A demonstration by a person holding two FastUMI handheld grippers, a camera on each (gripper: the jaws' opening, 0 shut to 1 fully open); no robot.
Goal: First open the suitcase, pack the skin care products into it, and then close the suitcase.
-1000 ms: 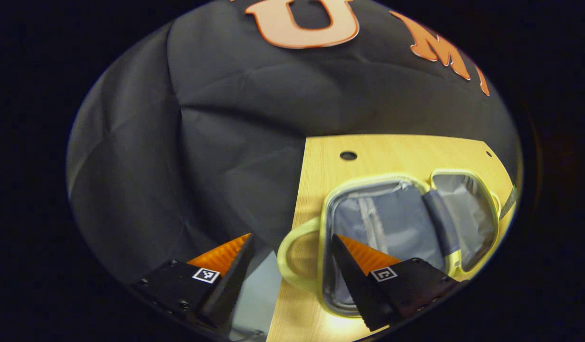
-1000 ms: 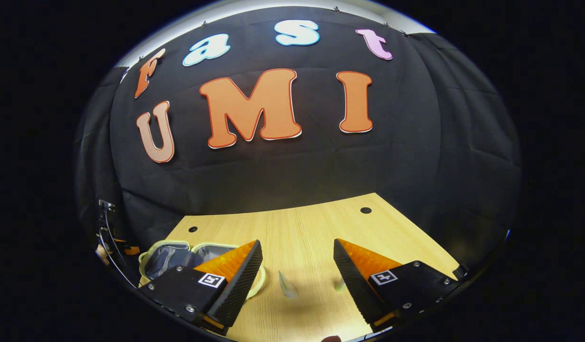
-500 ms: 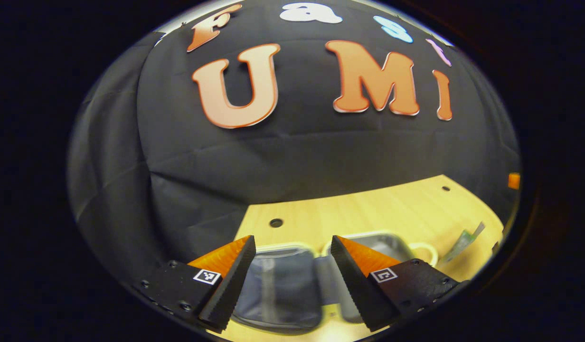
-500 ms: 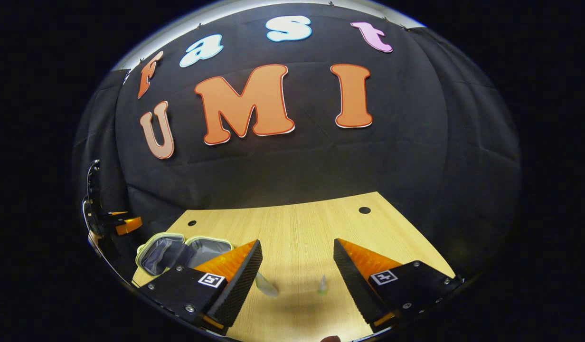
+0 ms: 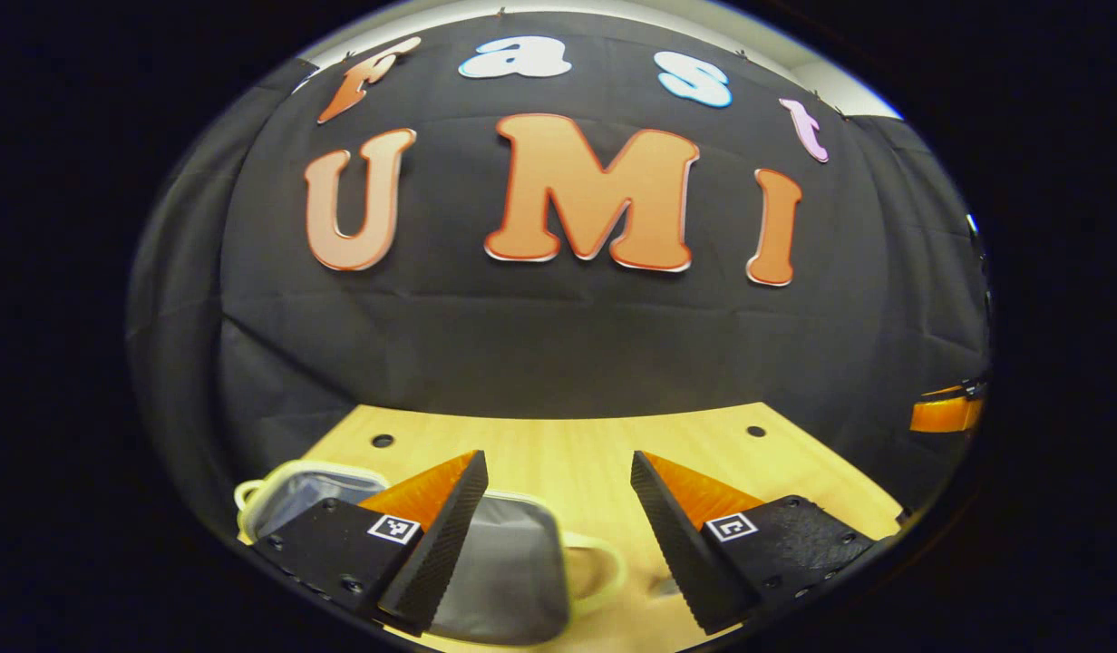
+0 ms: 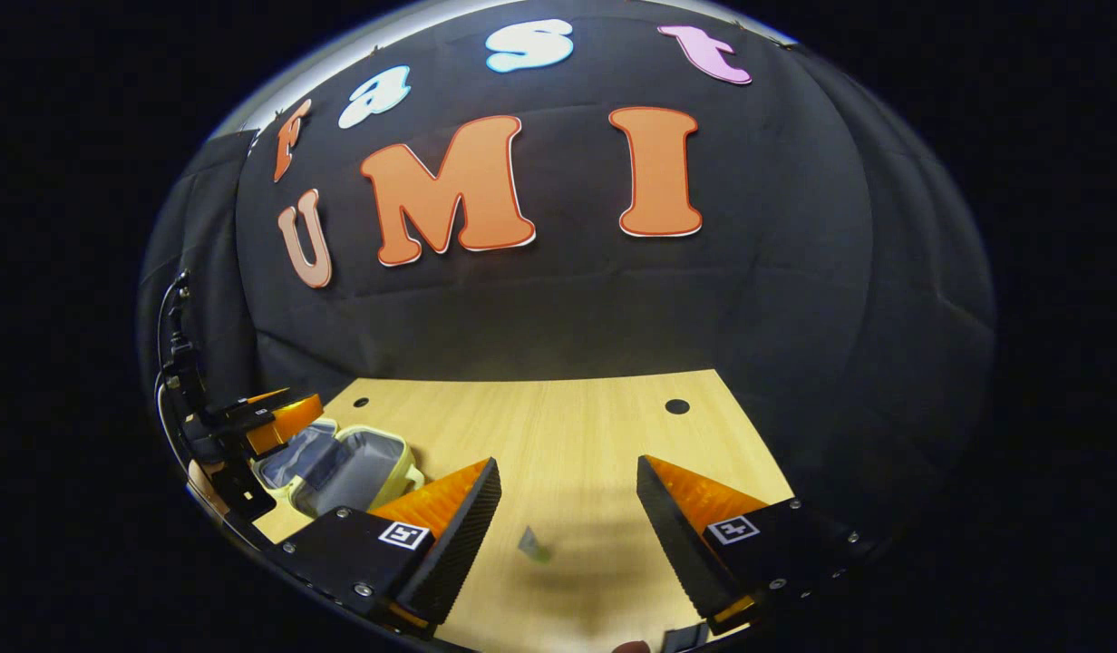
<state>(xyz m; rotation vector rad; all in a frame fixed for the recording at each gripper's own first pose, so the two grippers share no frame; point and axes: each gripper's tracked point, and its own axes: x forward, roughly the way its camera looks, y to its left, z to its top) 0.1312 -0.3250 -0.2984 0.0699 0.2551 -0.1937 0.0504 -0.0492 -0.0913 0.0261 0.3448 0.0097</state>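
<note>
The small suitcase lies open on the wooden table, with a pale yellow-green rim, grey lining and a loop handle. My left gripper hovers open just above it, holding nothing. In the right gripper view the open suitcase sits at the table's left end, with the left gripper over its far half. A small blurred skin care item lies on the table ahead of my right gripper, which is open and empty.
The black cloth wall rises right behind the table. Small round holes mark the tabletop near its back edge. The other gripper's finger shows at the far right of the left gripper view.
The left gripper has swung from looking down at the suitcase's left end to facing the wall, now over the suitcase. The right gripper turned slightly; the small item sits nearer its left finger.
</note>
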